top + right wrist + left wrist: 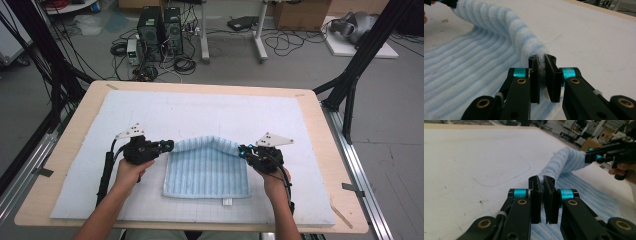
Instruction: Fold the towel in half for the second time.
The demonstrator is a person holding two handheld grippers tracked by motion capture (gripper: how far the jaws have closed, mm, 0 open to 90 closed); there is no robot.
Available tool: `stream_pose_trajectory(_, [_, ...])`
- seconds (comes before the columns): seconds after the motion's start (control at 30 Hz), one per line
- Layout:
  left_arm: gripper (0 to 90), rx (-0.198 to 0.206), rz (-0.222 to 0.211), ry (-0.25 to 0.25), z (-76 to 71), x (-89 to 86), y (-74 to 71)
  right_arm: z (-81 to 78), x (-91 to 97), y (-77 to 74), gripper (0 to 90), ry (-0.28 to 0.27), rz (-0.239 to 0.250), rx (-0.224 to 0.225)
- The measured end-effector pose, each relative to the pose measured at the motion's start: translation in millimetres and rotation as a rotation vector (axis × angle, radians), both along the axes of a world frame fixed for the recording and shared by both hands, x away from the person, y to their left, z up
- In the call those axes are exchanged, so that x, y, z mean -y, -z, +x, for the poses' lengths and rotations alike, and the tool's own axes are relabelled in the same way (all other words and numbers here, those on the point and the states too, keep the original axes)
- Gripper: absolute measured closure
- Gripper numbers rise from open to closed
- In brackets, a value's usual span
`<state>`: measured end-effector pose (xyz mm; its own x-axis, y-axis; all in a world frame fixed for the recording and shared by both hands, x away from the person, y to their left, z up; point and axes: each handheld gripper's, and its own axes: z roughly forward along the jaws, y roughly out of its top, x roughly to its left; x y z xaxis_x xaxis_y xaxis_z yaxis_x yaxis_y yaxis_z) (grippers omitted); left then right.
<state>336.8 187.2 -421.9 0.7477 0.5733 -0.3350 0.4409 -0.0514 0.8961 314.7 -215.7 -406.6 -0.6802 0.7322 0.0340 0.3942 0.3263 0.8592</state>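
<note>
While the left gripper (pixel 167 145) and the right gripper (pixel 243 150) face each other across the tabletop (pixel 320 125), a light blue striped towel (pixel 207 175) stretches between them. Each set of jaws is clamped on one far corner of the towel, and the edge between the two corners is lifted off the surface and curls over into a soft roll.

From the left gripper view, the jaws stand nearly together with a thin fold of towel (pixel 564 162) pinched between them; the raised roll runs away from those jaws toward the right gripper (pixel 596 157), which grips the other end, with a hand (pixel 622 170) behind it.

From the right gripper view, the jaws are likewise pressed on the cloth, the fluffy towel (pixel 499 22) bulging just beyond their tips and arching off toward the upper left, where the left gripper (pixel 447 3) holds it.

Below and between both pairs of jaws, the rest of the towel lies flat on a pale blue gridded mat (pixel 150 110) covering the tabletop, its near edge toward the person, with a small white tag (pixel 227 202) poking out at that edge. The person's left hand (pixel 131 170) and right hand (pixel 272 182) hold the grippers from the near side.
</note>
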Motion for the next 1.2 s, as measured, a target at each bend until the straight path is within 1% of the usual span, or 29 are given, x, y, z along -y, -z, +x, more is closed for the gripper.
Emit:
stream_pose_trajectory(0.07, [84.5,0.0,0.003,0.001,-3.8,-2.1,2.1,-5.7,0.6,1.2,83.1,-0.002,0.006,-0.004])
stream_pose_trajectory(0.1, [84.5,-0.007,0.0,0.005,-5.7,-3.0,3.4,-8.0,0.8,1.9,83.1,-0.004,-0.001,0.0])
stream_pose_trajectory(0.13, [84.5,-0.01,0.008,0.012,-7.3,-3.6,4.2,-10.2,1.0,2.7,83.0,-0.005,-0.006,0.002])
stream_pose_trajectory(0.17, [84.3,-0.009,0.022,0.021,-9.3,-3.1,4.4,-12.1,1.1,3.2,83.0,-0.007,-0.007,0.0])
stream_pose_trajectory(0.2, [84.3,-0.001,0.025,0.026,-11.9,-3.2,4.8,-14.4,0.8,3.3,83.0,-0.007,-0.014,0.001])
stream_pose_trajectory(0.23, [84.3,-0.006,0.014,0.033,-14.6,-3.1,5.0,-16.8,0.3,3.3,83.0,-0.007,-0.02,0.004])
stream_pose_trajectory(0.27, [84.2,0.002,0.017,0.036,-17.3,-3.1,5.2,-18.8,0.4,3.5,83.0,-0.01,-0.019,0.006])
stream_pose_trajectory(0.33, [84.2,0.006,0.048,0.043,-21.2,-3.5,7.1,-22.3,1.0,4.4,83.0,-0.015,-0.02,0.003])
stream_pose_trajectory(0.4, [84.2,-0.005,0.06,0.048,-24.4,-4.9,10.6,-26.4,1.2,5.7,83.0,-0.018,-0.021,0.001])
stream_pose_trajectory(0.43, [84.2,-0.007,0.064,0.05,-26.4,-5.6,11.9,-29.5,0.6,6.4,83.0,-0.022,-0.03,0.004])
stream_pose_trajectory(0.47, [84.0,-0.008,0.07,0.057,-28.6,-6.1,12.0,-32.9,0.1,7.1,83.0,-0.026,-0.051,0.009])
stream_pose_trajectory(0.5, [84.0,0.001,0.061,0.062,-31.9,-6.7,12.3,-36.9,-0.6,8.0,83.0,-0.032,-0.059,0.014])
stream_pose_trajectory(0.53, [84.0,0.0,0.048,0.069,-35.2,-7.4,12.6,-41.3,-0.8,8.6,83.0,-0.037,-0.063,0.023])
stream_pose_trajectory(0.57, [84.0,0.004,0.049,0.076,-38.6,-7.8,12.6,-45.3,-1.2,9.3,83.0,-0.045,-0.073,0.037])
stream_pose_trajectory(0.63, [84.0,0.012,0.059,0.088,-44.6,-7.6,13.4,-53.3,-1.7,9.8,83.0,-0.05,-0.085,0.048])
stream_pose_trajectory(0.67, [84.0,0.015,0.065,0.094,-47.7,-7.3,13.6,-56.2,-1.6,10.3,83.0,-0.051,-0.083,0.049])
stream_pose_trajectory(0.73, [84.0,0.006,0.057,0.103,-50.7,-6.8,13.7,-61.1,-1.8,11.2,83.0,-0.056,-0.093,0.05])
stream_pose_trajectory(0.77, [84.1,0.004,0.052,0.119,-52.4,-6.9,13.6,-62.7,-1.5,11.2,82.8,-0.059,-0.099,0.05])
stream_pose_trajectory(0.8, [84.0,0.002,0.055,0.127,-53.3,-6.6,13.2,-65.0,-1.1,11.3,82.5,-0.062,-0.104,0.053])
stream_pose_trajectory(0.83, [84.0,0.007,0.067,0.129,-54.3,-6.6,12.9,-67.0,-0.5,11.5,82.5,-0.061,-0.11,0.056])
stream_pose_trajectory(0.87, [84.0,0.006,0.079,0.133,-54.9,-6.9,12.8,-68.8,0.5,11.9,82.5,-0.063,-0.107,0.058])
stream_pose_trajectory(0.93, [84.0,-0.002,0.078,0.139,-56.4,-7.5,13.9,-72.3,2.9,13.1,82.5,-0.075,-0.099,0.068])
stream_pose_trajectory(0.97, [84.0,-0.011,0.071,0.143,-57.5,-7.6,14.9,-74.1,3.7,14.2,82.5,-0.075,-0.095,0.065])
stream_pose_trajectory(1.0, [84.0,-0.014,0.073,0.15,-58.7,-8.0,15.9,-76.1,4.2,15.3,82.6,-0.078,-0.099,0.062])
stream_pose_trajectory(1.03, [84.0,-0.012,0.085,0.155,-60.4,-8.0,17.0,-78.6,4.2,16.6,82.6,-0.08,-0.099,0.06])
stream_pose_trajectory(1.1, [83.9,-0.013,0.094,0.172,-64.2,-8.1,19.9,-83.7,4.6,18.8,82.6,-0.09,-0.095,0.057])
stream_pose_trajectory(1.13, [83.1,-0.014,0.093,0.18,-65.6,-8.1,20.7,-86.1,4.3,19.5,80.4,-0.092,-0.098,0.057])
stream_pose_trajectory(1.17, [79.9,-0.013,0.091,0.185,-67.2,-9.0,21.2,-87.6,4.3,19.9,78.1,-0.094,-0.101,0.059])
stream_pose_trajectory(1.2, [69.6,-0.02,0.079,0.178,-67.8,-9.8,20.9,-90.3,4.6,19.6,75.9,-0.095,-0.093,0.058])
